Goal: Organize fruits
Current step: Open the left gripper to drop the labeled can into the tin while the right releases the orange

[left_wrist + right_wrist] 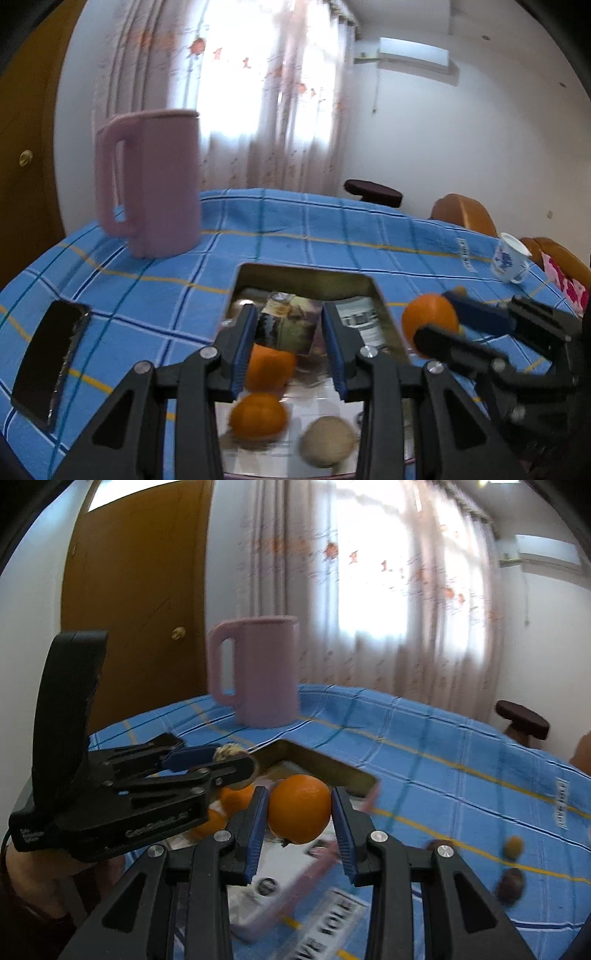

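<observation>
A metal tray (306,275) lined with printed paper sits on the blue checked tablecloth. Two oranges (269,367) (258,415) and a pale round fruit (327,445) lie in it. My left gripper (290,345) is open and empty above them; it also shows in the right wrist view (236,762). My right gripper (299,814) is shut on an orange (299,810) over the tray's edge (325,762), and it shows in the left wrist view (437,314). Small loose fruits (511,882) (514,845) lie on the cloth to the right.
A tall pink jug (151,184) stands behind the tray. A black phone (51,360) lies at the left. A blue-patterned white cup (511,258) stands at the far right. A dark stool (373,192) and orange chairs (465,214) stand beyond the table.
</observation>
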The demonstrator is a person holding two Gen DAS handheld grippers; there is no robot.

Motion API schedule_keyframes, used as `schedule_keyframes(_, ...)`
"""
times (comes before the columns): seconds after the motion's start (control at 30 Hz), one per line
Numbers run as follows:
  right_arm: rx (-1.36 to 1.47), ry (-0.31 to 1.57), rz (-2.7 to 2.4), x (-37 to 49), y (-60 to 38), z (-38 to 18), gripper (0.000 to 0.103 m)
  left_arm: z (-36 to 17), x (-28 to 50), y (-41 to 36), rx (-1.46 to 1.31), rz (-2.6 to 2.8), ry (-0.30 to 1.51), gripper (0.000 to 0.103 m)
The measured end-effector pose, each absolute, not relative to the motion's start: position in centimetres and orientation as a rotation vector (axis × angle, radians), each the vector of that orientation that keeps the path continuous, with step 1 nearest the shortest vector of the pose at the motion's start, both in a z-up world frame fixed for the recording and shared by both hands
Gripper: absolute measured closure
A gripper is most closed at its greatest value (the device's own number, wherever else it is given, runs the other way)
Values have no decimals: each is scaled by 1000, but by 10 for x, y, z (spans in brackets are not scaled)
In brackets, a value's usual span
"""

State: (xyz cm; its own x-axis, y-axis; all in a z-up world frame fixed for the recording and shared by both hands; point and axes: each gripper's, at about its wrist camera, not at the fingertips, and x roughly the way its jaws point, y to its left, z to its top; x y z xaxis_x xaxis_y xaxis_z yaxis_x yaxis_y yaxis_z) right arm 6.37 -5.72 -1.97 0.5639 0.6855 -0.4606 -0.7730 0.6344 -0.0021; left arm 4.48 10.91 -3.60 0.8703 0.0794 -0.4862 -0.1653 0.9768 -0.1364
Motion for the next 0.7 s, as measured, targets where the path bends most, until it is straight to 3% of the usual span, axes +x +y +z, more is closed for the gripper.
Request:
schedule_keyframes(0.43, -291, 570, 956, 61, -14, -46, 65, -49, 46, 127, -176, 184, 554, 63)
schedule_keyframes(0.53, -298, 539, 920, 57, -21, -42, 61, -45, 45, 122, -173, 182, 544, 48)
schedule_keyframes(0.7, -253, 494, 846, 62, -70, -26, 58, -31, 40, 101, -153, 143, 495, 36)
